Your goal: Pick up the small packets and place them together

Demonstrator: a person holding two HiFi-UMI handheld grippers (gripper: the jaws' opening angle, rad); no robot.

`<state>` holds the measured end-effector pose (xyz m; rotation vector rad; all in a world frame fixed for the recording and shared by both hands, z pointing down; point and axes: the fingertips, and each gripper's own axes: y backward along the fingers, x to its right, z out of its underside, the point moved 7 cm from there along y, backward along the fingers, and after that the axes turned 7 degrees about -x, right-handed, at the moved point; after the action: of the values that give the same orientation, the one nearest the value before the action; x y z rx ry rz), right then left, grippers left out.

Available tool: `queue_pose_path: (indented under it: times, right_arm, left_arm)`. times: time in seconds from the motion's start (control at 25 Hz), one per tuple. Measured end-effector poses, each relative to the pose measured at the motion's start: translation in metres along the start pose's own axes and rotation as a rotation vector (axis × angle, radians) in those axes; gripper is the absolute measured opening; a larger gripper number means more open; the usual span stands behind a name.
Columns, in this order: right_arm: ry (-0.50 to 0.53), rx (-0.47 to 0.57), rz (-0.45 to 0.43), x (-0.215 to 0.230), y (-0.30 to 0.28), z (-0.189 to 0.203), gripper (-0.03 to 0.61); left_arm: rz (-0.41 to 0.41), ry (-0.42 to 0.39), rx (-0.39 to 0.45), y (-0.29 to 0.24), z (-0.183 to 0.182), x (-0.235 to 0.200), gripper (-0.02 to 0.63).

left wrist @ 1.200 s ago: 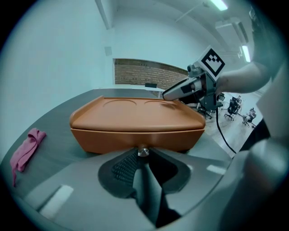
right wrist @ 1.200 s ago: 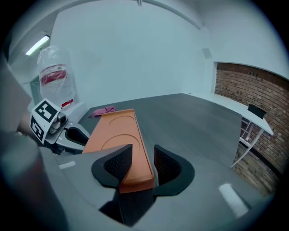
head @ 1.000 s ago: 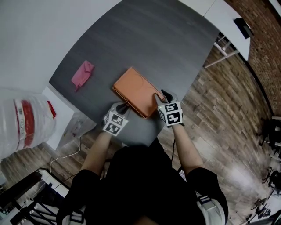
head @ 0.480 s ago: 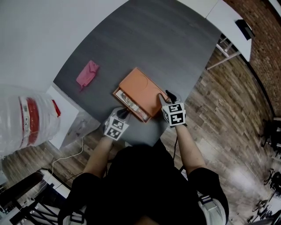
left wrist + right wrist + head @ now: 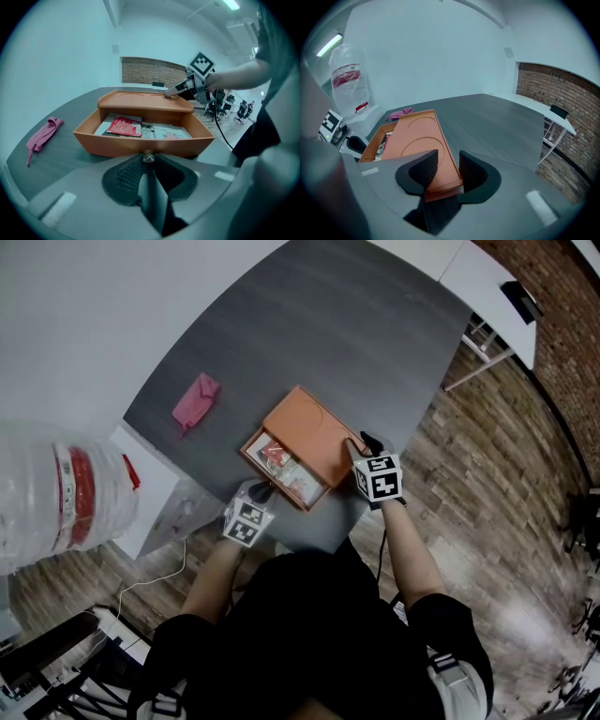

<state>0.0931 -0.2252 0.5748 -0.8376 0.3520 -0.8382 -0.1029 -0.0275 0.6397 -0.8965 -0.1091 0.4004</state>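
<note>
1. My left gripper (image 5: pixel 262 490) is closed narrow on the small knob (image 5: pixel 148 156) at the front of the drawer (image 5: pixel 140 143). The drawer stands open out of the orange box (image 5: pixel 417 140), toward the near edge of the table (image 5: pixel 356 324)
2. My right gripper (image 5: pixel 363 442) is about half wide, with its fingers clamped on the box's near right corner, so it holds the box in place
3. The small packets lie flat inside the open drawer: a red packet (image 5: pixel 124 126) at the left and pale packets (image 5: pixel 168 132) just beside it
4. A pink cloth (image 5: pixel 196 400) lies well apart, near the table's left edge
5. I judge that the step in hand is opening the drawer, and no packet is picked up yet
6. For the next move I should let go of the knob, open these fingers wider and reach down into the drawer. The packets are thin, so I must catch one by its edge, and the drawer walls leave little room
</note>
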Motion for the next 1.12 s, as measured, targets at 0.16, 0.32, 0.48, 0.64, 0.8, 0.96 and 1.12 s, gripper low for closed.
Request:
queue_pose_path:
  times: [0.16, 0.32, 0.48, 0.64, 0.8, 0.96, 1.12]
  right_arm:
    - [-0.011, -0.002, 0.01, 0.0, 0.0, 0.0, 0.146]
    - [-0.016, -0.009, 0.02, 0.0, -0.002, -0.001, 0.147]
    - [-0.024, -0.015, 0.025, 0.001, -0.003, -0.001, 0.147]
    - [-0.027, -0.009, 0.028, 0.003, -0.002, -0.002, 0.149]
    - [-0.019, -0.006, 0.044, 0.002, -0.002, -0.002, 0.149]
    - [-0.016, -0.005, 0.063, 0.001, -0.003, -0.002, 0.149]
    - [-0.015, -0.004, 0.065, 0.001, -0.004, -0.002, 0.15]
  left_arm:
    - [-0.006, 0.005, -0.003, 0.003, 0.007, 0.001, 0.069]
    - [-0.007, 0.014, -0.011, 0.004, 0.017, 0.002, 0.069]
    - [-0.012, 0.03, -0.009, 0.011, 0.022, 0.002, 0.069]
    - [-0.02, 0.034, -0.01, 0.013, 0.026, 0.002, 0.069]
    - [-0.022, 0.03, -0.022, 0.013, 0.027, 0.006, 0.071]
    - [-0.033, 0.02, -0.009, 0.011, 0.027, 0.006, 0.072]
    - [-0.043, 0.022, -0.009, 0.019, 0.027, 0.003, 0.108]
